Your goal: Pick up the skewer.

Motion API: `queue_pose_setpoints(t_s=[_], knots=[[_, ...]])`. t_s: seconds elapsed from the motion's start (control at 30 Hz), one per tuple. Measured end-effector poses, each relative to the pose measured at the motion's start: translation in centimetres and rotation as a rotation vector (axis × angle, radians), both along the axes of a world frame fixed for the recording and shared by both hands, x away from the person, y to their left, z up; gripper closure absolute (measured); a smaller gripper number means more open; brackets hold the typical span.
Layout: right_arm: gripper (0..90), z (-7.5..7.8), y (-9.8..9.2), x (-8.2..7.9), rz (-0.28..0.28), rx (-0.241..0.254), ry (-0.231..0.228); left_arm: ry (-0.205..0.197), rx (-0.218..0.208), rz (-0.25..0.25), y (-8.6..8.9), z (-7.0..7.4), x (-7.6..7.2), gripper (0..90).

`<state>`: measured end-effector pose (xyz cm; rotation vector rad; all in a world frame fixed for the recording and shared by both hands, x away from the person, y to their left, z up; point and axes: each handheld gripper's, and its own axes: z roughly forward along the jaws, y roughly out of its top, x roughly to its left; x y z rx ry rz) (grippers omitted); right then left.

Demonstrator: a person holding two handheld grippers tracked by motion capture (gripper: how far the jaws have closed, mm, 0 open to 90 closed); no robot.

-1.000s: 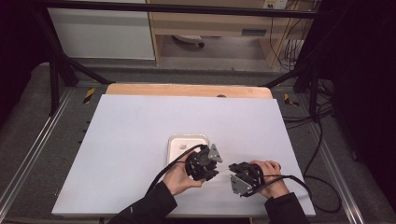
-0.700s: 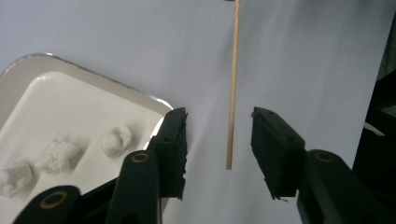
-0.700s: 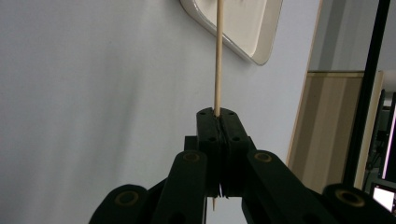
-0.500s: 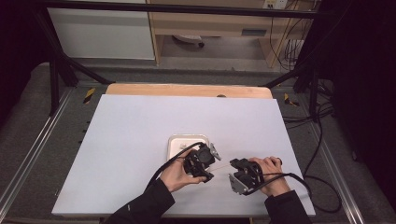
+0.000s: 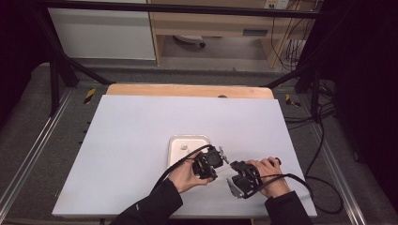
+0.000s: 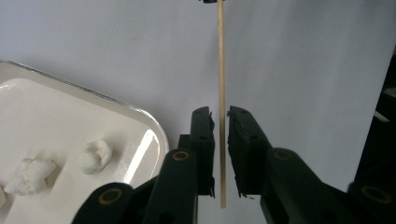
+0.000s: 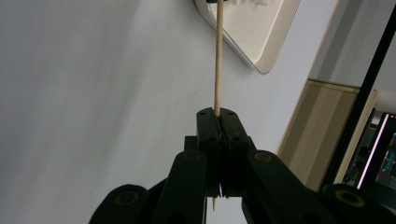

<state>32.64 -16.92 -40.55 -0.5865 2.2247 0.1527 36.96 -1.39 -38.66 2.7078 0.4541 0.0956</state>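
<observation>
Where the high view looks down on the counter [image 5: 141,140], both grippers meet beside the tray [image 5: 176,143]. In the left gripper view, the skewer [image 6: 221,93] runs between narrowly parted, just-closing fingers [image 6: 202,140], untouched. In the right gripper view, fingers [image 7: 208,140] clamp it tight.

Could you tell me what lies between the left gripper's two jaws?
A thin wooden skewer runs between them in the left gripper view, with a small gap on each side; the right gripper clamps its other end.

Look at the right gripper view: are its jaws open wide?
No, the right gripper is shut tight on the thin wooden stick.
</observation>
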Motion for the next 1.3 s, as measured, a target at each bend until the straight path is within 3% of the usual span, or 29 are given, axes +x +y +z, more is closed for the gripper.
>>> queue_pose_setpoints(t_s=[0.37,0.7,0.93,1.1,1.17,1.2,1.23,1.27,1.3], knots=[[89.1,0.1,0.0,0.2,-0.002,-0.021,-0.003,-0.012,0.008,-0.002,0.7,-0.1,-0.2,84.0],[89.1,0.2,0.0,0.1,-0.007,-0.005,-0.005,-0.064,0.007,0.005,0.7,0.0,-0.7,88.9],[88.3,0.4,-0.1,0.2,-0.02,0.008,-0.013,-0.076,-0.011,0.014,0.9,0.1,-0.7,89.1],[75.5,1.0,-0.2,0.3,-0.059,0.089,0.027,-0.087,-0.019,0.035,1.5,0.1,-0.5,89.0],[66.5,1.3,-0.4,0.4,-0.106,0.174,0.078,-0.097,-0.032,0.042,2.0,0.3,-0.6,89.0],[57.0,1.6,-0.8,0.5,-0.154,0.249,0.104,-0.108,-0.038,0.052,2.3,0.3,-0.6,89.0],[51.6,1.7,-1.0,0.5,-0.181,0.287,0.124,-0.111,-0.042,0.057,2.6,0.4,-0.6,89.0],[51.6,1.7,-1.0,0.5,-0.181,0.287,0.124,-0.109,-0.045,0.064,3.0,0.4,-0.6,89.0],[42.9,1.9,-1.5,0.7,-0.24,0.37,0.161,-0.113,-0.049,0.07,3.4,0.4,-0.6,89.0]])
